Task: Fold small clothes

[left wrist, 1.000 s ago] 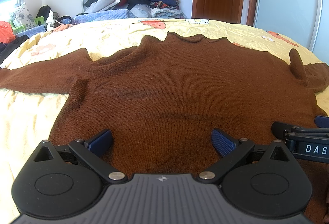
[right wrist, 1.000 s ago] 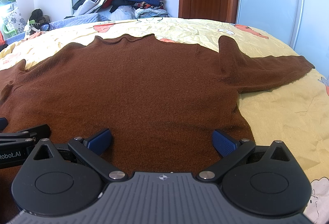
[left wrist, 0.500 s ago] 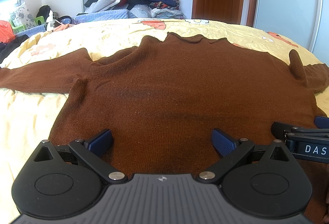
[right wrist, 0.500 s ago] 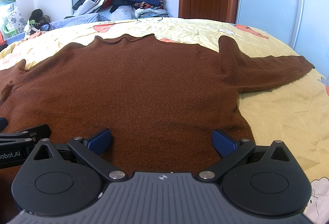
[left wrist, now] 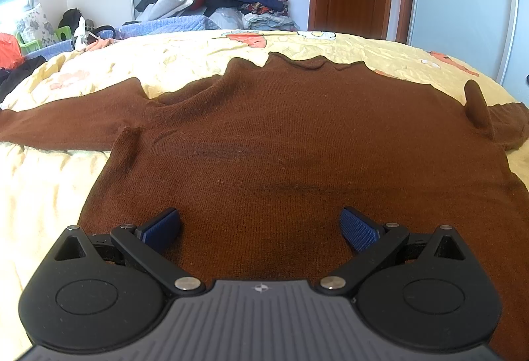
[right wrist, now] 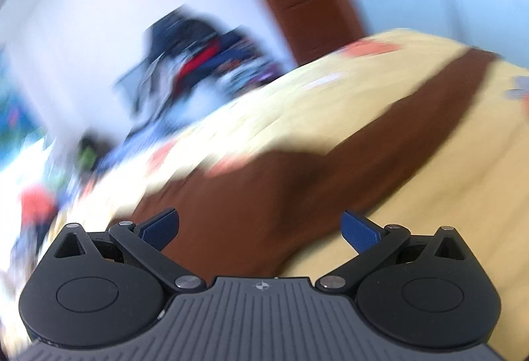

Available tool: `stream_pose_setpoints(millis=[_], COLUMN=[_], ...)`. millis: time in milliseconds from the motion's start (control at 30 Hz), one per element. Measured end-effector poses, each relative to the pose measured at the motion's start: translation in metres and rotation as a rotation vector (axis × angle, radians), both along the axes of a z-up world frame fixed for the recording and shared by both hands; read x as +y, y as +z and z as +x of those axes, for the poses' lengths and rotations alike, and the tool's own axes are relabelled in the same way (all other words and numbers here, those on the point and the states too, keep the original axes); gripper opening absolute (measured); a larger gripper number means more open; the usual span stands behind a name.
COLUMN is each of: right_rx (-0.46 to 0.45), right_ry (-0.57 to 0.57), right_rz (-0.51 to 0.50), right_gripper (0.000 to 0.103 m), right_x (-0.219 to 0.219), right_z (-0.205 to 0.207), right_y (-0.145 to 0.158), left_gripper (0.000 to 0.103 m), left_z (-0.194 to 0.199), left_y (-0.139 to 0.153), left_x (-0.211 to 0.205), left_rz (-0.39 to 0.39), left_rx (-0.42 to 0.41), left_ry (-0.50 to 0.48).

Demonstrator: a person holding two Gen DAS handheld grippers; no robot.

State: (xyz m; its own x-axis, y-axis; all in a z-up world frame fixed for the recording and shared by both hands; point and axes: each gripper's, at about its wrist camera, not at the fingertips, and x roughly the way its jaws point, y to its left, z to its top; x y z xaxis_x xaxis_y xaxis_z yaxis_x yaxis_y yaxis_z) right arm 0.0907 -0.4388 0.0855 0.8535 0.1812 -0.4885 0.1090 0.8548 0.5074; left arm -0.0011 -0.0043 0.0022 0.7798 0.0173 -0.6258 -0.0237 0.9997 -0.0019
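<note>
I see a brown knitted sweater (left wrist: 297,142) lying flat on the yellow bed cover (left wrist: 49,189), neck at 12 o'clock. My left gripper (left wrist: 261,227) hangs over its bottom edge, blue bumpy pads spread wide. My right gripper (right wrist: 261,227) is spread wide too. Its picture is tilted and blurry, showing one long sleeve (right wrist: 429,116) toward 2 o'clock.
</note>
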Motion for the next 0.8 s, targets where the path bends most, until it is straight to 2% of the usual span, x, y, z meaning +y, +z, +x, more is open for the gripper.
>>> stream_pose_setpoints(millis=[67, 133, 233, 267, 333, 467, 500, 533, 600, 700, 800], right_rx=[0.013, 0.036, 0.082, 0.091, 0.078, 0.046, 0.053, 0.071, 0.091, 0.057, -0.016], right_ry=[-0.15, -0.265, -0.383, -0.4, -0.429, -0.41, -0.398, -0.399, -0.406, -0.422, -0.37], right_rz=[0.07, 0.134, 0.191, 0.198, 0.183, 0.128, 0.108, 0.088, 0.064, 0.067, 0.041], right_gripper=[0.099, 0.09, 0.073, 0.073, 0.071, 0.069, 0.056, 0.032, 0.01, 0.011, 0.012], right_x=[-0.061, -0.111, -0.157, -0.166, -0.174, -0.169, -0.167, -0.172, -0.174, -0.175, -0.147], right_z=[0.025, 0.05, 0.078, 0.087, 0.102, 0.125, 0.13, 0.135, 0.139, 0.123, 0.106], right_y=[0.001, -0.005, -0.022, -0.028, -0.038, -0.047, -0.051, -0.048, -0.05, -0.045, -0.018], left_gripper=[0.103, 0.103, 0.103, 0.103, 0.103, 0.103, 0.103, 0.103, 0.103, 0.103, 0.103], left_z=[0.0, 0.0, 0.0, 0.0, 0.001, 0.0, 0.0, 0.0, 0.0, 0.002, 0.002], left_y=[0.0, 0.0, 0.0, 0.0, 0.0, 0.0, 0.0, 0.0, -0.001, -0.001, -0.001], left_x=[0.0, 0.0, 0.0, 0.0, 0.0, 0.001, 0.0, 0.0, 0.0, 0.0, 0.001], left_rz=[-0.001, 0.0, 0.0, 0.0, 0.001, -0.002, -0.002, -0.002, -0.004, -0.009, -0.018], left_rx=[0.0, 0.0, 0.0, 0.0, 0.0, -0.001, -0.001, -0.001, 0.0, -0.001, -0.004], left_ry=[0.0, 0.0, 0.0, 0.0, 0.0, 0.0, 0.0, -0.001, -0.003, -0.003, -0.003])
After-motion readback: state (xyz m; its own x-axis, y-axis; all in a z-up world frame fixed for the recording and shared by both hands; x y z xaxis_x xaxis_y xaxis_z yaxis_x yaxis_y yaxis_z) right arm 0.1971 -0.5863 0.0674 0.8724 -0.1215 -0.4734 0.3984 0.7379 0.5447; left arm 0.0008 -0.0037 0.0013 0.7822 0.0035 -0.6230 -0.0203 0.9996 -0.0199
